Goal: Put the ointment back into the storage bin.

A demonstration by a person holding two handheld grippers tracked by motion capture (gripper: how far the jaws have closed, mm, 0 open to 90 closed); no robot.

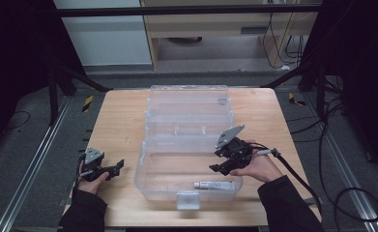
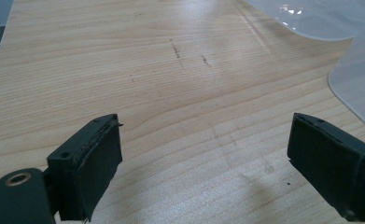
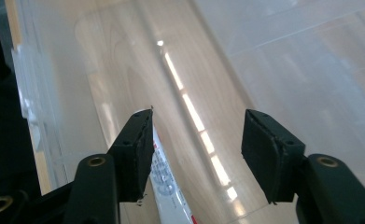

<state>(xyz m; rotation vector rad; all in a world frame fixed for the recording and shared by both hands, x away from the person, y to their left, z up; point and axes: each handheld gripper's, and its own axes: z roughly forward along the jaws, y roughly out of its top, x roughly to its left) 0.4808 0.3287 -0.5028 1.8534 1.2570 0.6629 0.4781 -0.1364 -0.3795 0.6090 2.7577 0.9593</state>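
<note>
A clear plastic box (image 1: 143,164) stands open in the middle of the wooden table (image 1: 119,116), its lid laid back on the far side. A white tube (image 1: 214,184) lies inside along the front wall. My right gripper (image 1: 217,168) hovers over the box's right half, open, with nothing between its jaws. In the right gripper view the gripper (image 3: 196,140) looks down at the tube (image 3: 166,186), which lies below the left jaw. My left gripper (image 1: 119,166) rests low to the left of the box, open and empty, and its own view shows the gripper (image 2: 203,154) above bare wood.
The box's clear corner (image 2: 357,79) lies to the right of the left gripper. Black frame bars and dark curtains flank the table. Cables lie on the floor at the right (image 1: 351,193), and a cabinet (image 1: 215,24) stands behind the table.
</note>
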